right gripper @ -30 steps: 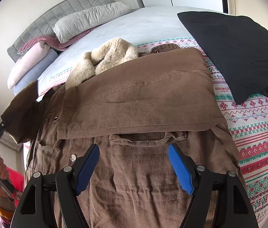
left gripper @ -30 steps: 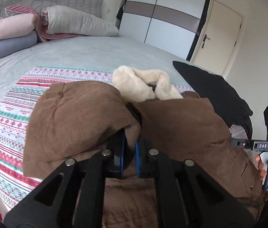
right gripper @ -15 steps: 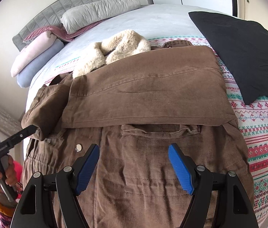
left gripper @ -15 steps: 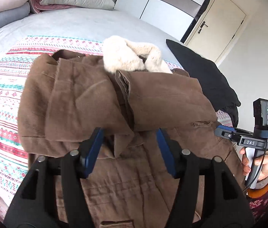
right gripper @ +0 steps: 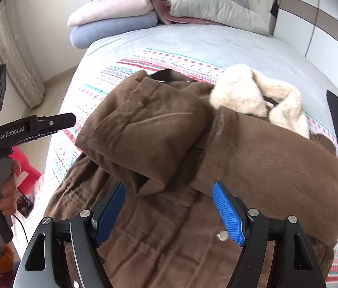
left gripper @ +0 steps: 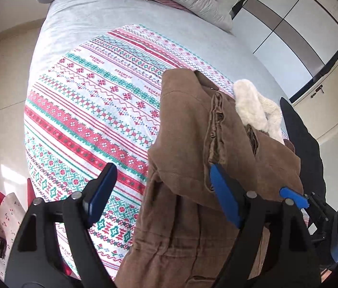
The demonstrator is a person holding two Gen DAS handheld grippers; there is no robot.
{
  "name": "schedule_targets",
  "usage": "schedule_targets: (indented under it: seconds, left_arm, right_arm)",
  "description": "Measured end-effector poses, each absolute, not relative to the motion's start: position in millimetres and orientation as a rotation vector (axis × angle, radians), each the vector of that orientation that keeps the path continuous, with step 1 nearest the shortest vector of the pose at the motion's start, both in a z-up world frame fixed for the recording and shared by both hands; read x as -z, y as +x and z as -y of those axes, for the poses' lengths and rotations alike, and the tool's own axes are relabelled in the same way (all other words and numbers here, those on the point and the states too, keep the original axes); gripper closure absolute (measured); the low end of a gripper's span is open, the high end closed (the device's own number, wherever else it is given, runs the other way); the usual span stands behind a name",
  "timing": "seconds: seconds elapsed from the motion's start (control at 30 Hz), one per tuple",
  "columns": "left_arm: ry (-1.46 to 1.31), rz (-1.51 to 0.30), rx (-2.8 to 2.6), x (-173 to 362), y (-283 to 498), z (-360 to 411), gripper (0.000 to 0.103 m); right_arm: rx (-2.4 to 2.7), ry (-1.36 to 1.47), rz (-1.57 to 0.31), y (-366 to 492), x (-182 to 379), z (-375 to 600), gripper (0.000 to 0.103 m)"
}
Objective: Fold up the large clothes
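Observation:
A brown coat with a cream fleece collar lies on the patterned blanket, both sleeves folded across its front. It also shows in the left wrist view, with the collar at its far end. My left gripper is open and empty, over the coat's left edge and the blanket. It appears in the right wrist view, off the coat's left side. My right gripper is open and empty above the coat's lower front; one blue pad shows in the left wrist view.
Pillows and rolled bedding are stacked at the headboard. A black pillow lies right of the coat. A red stool stands on the floor by the bed's left side. A wardrobe and door stand beyond.
My left gripper opened, let go of the left sleeve, which now lies folded on the coat, and swung out to the left. My right gripper stayed open and shifted its view leftward.

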State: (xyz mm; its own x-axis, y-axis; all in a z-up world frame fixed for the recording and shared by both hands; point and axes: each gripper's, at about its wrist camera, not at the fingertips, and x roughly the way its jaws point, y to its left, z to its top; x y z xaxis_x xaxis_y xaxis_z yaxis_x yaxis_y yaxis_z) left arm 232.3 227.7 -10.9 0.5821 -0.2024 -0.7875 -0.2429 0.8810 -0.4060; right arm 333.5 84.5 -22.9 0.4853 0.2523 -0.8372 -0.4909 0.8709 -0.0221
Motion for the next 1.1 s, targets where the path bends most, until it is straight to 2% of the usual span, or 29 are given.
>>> schedule_targets:
  seconds: [0.2, 0.27, 0.3, 0.33, 0.37, 0.47, 0.73, 0.87, 0.97, 1.03, 1.1]
  left_arm:
    - [-0.579, -1.018, -0.096, 24.2, 230.2, -252.6, 0.023]
    - [-0.577, -1.013, -0.085, 22.8, 229.5, -256.0, 0.023]
    - [-0.574, -1.011, -0.077, 22.9, 230.0, -256.8, 0.023]
    - [-0.567, -1.013, -0.073, 23.1, 229.9, -257.1, 0.023]
    - [-0.555, -1.018, -0.070, 23.3, 230.2, -256.9, 0.023]
    - [-0.503, -1.048, -0.044, 27.1, 231.9, -250.9, 0.023]
    - [-0.331, -1.074, 0.079, 37.6, 235.9, -214.6, 0.023]
    - [-0.347, -0.997, 0.043, 40.3, 244.3, -207.1, 0.023]
    - [-0.386, -0.918, 0.054, 40.9, 251.4, -203.4, 0.031]
    - [-0.365, -0.989, -0.010, 48.2, 256.7, -206.3, 0.044]
    - [-0.449, -1.049, -0.071, 55.7, 253.6, -224.2, 0.046]
  right_arm:
    - [-0.447, -0.519, -0.891, 346.7, 61.1, -158.5, 0.027]
    - [-0.420, -0.581, -0.836, 352.7, 66.8, -169.3, 0.031]
    - [-0.436, -0.572, -0.816, 356.0, 64.0, -169.3, 0.050]
    - [-0.456, -0.535, -0.814, 361.3, 58.6, -167.0, 0.083]
    - [-0.448, -0.483, -0.813, 367.9, 50.5, -161.2, 0.092]
    - [-0.445, -0.325, -0.769, 382.9, 13.2, -137.3, 0.094]
    - [-0.375, -0.151, -0.616, 396.8, -108.2, -100.6, 0.096]
    - [-0.384, -0.079, -0.551, 392.8, -157.1, -95.4, 0.096]
    - [-0.402, -0.076, -0.519, 385.5, -173.1, -97.1, 0.096]
    - [-0.412, -0.089, -0.498, 381.0, -175.6, -93.5, 0.096]
    - [-0.415, -0.087, -0.493, 378.9, -168.0, -80.1, 0.096]
